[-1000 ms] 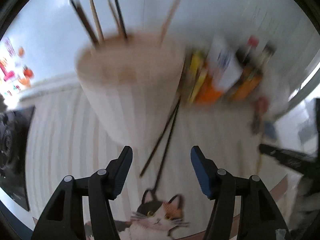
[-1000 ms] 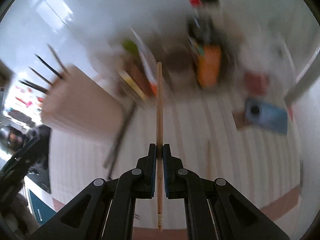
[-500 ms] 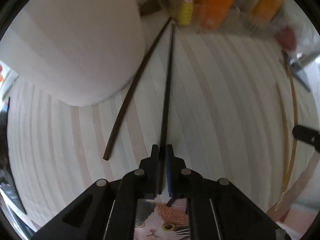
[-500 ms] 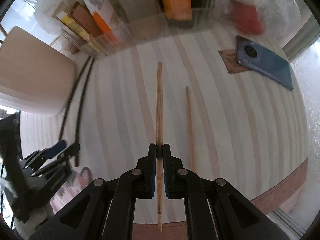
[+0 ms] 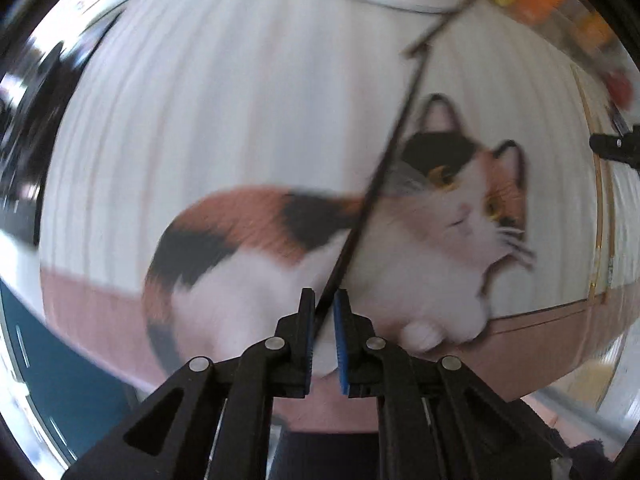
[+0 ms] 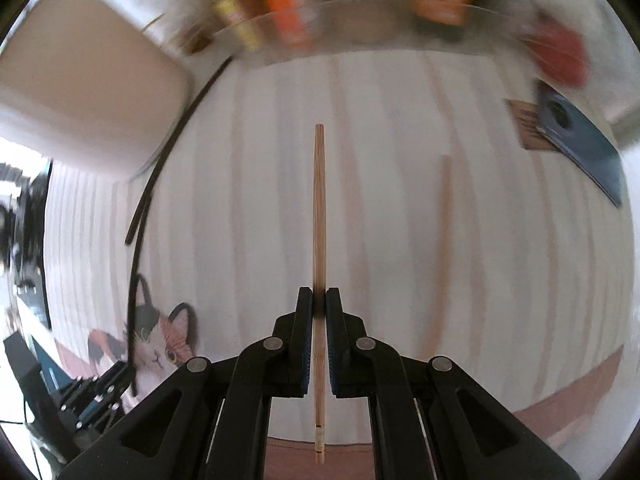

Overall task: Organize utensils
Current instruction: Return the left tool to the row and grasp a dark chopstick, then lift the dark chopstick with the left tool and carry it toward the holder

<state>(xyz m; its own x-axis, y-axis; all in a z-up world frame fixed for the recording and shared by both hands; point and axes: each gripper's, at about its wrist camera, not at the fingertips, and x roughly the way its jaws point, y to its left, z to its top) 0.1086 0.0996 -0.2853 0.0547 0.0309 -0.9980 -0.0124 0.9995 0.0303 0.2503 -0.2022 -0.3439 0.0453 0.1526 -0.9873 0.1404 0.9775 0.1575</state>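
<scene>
Now each gripper [image 5: 320,304] [image 6: 319,304] clamps a chopstick: left dark chopstick [image 5: 384,160], right bamboo chopstick [image 6: 319,216]

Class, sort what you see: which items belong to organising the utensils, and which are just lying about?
Belong:
dark chopstick
second dark chopstick
bamboo chopstick
second bamboo chopstick
beige container

Lying about:
blue phone
brown card
packets in clear tray
cat-print mat

We see a striped mat [image 6: 400,120] with a calico cat print [image 5: 400,240] and a blue phone [image 6: 580,148].
</scene>
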